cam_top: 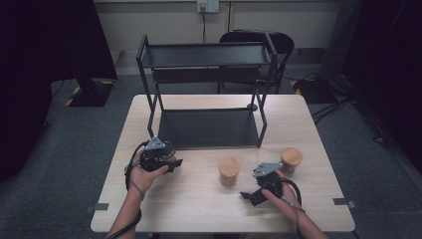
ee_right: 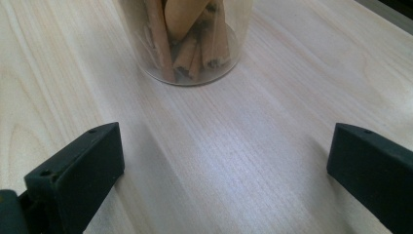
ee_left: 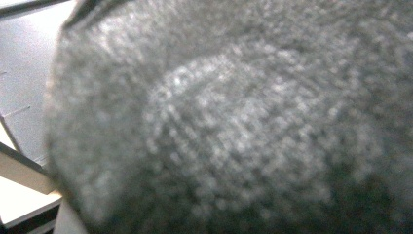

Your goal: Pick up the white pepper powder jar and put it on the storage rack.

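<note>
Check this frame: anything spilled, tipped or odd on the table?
Nothing spilled or tipped: both wood-lidded jars stand upright on the table. One oddity: the left gripper view shows a blurred grey speckled surface pressed close to the lens; what it is cannot be told.

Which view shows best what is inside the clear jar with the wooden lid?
The right gripper view: the clear jar stands close, with brown rolled sticks inside. The high view shows mainly its wooden lid; the left gripper view is a grey blur.
</note>
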